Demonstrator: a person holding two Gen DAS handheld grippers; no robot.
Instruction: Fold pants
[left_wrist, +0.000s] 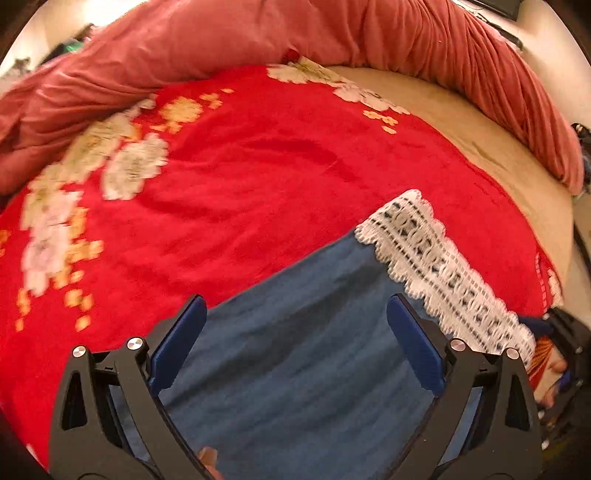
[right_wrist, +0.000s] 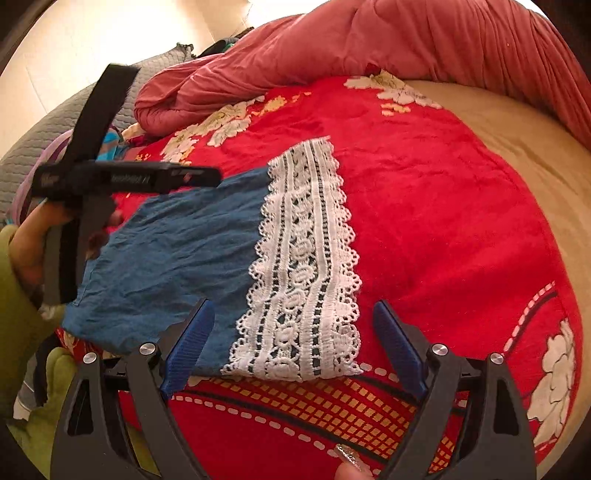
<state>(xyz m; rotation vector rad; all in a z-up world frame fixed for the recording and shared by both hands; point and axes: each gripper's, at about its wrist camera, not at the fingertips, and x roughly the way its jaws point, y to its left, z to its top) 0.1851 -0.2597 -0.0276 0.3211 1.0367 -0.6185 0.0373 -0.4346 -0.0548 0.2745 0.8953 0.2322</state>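
Blue pants (right_wrist: 177, 254) with a white lace hem (right_wrist: 306, 266) lie folded on a red floral blanket (right_wrist: 424, 206). In the left wrist view the blue cloth (left_wrist: 295, 350) fills the space between the fingers, with the lace hem (left_wrist: 436, 266) to the right. My left gripper (left_wrist: 295, 310) is open, above the blue cloth. It also shows in the right wrist view (right_wrist: 122, 177), over the pants' left end. My right gripper (right_wrist: 293, 314) is open, just above the lace hem near its front edge.
A pink duvet (left_wrist: 258, 40) is bunched along the far side of the bed. Beige sheet (right_wrist: 517, 147) shows at the right. A grey quilted pillow (right_wrist: 48, 125) and mixed clothes lie at the far left.
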